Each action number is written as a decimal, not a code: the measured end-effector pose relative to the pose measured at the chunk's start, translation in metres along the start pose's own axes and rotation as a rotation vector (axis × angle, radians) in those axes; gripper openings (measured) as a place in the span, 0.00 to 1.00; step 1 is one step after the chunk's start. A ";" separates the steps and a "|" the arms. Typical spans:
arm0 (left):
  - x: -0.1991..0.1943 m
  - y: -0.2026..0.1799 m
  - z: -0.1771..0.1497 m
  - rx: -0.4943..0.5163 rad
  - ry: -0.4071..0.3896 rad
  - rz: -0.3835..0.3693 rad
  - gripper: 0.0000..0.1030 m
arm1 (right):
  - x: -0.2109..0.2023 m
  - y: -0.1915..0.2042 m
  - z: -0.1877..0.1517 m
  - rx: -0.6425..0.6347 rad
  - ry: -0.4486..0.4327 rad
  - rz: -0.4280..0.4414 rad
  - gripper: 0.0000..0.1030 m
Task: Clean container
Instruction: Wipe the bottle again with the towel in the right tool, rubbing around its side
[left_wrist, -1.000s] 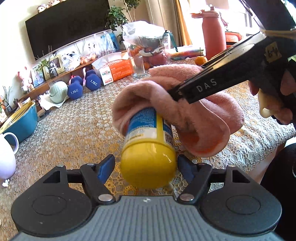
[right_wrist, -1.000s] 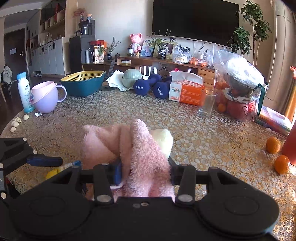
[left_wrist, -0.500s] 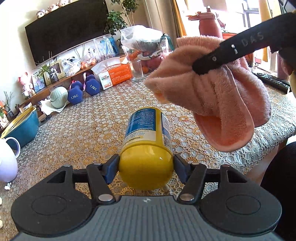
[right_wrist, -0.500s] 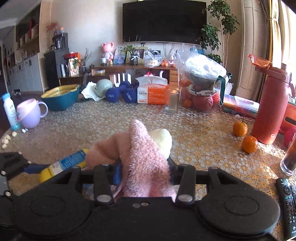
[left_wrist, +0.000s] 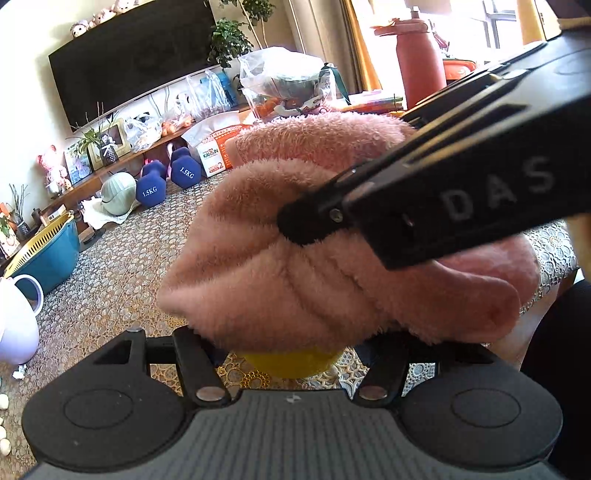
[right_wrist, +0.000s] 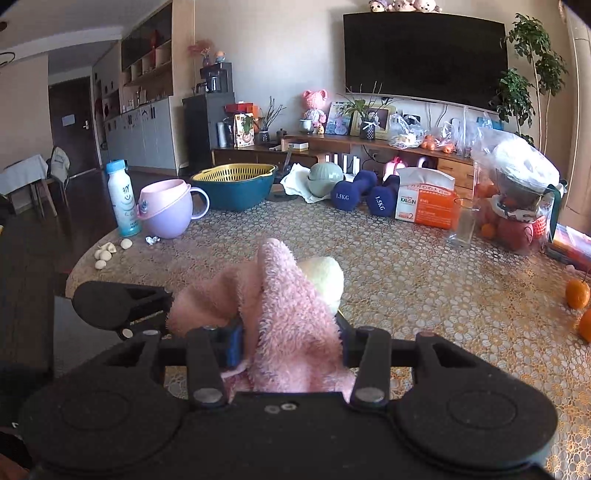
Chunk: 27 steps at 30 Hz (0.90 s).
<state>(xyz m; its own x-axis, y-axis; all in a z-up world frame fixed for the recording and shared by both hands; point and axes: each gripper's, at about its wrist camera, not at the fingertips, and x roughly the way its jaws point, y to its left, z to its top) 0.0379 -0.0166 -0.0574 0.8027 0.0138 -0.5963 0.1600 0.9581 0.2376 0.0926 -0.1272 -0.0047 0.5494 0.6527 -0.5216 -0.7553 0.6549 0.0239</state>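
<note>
My left gripper is shut on the yellow container, which lies pointing away from the camera. Only a strip of its yellow base shows under the fluffy pink cloth. My right gripper reaches in from the right, shut on that cloth and pressing it over the container's body. In the right wrist view the cloth bunches between my right gripper jaws. One of the left gripper's fingers pokes out at the left, and the container is hidden under the cloth.
The lace-covered table carries a purple mug, a blue-capped bottle, a teal basin, blue dumbbells, a tissue box, a glass, oranges and garlic cloves. A red flask stands far right.
Half a second ago the cloth was lifted clear of the container. It has come back down and now covers nearly all of it. The left gripper kept its hold.
</note>
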 end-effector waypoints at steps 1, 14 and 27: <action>0.000 0.001 0.000 -0.004 0.000 -0.002 0.61 | 0.001 -0.002 0.001 -0.003 0.002 -0.009 0.43; 0.001 0.008 -0.001 -0.039 -0.002 -0.030 0.61 | 0.046 -0.051 0.012 0.026 0.067 -0.174 0.43; -0.006 0.006 -0.001 -0.029 -0.022 -0.010 0.61 | 0.041 -0.062 -0.009 -0.043 0.148 -0.238 0.43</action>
<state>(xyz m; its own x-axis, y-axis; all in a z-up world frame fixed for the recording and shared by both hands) 0.0334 -0.0103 -0.0530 0.8133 -0.0020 -0.5818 0.1521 0.9659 0.2094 0.1590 -0.1450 -0.0352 0.6576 0.4174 -0.6272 -0.6275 0.7642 -0.1493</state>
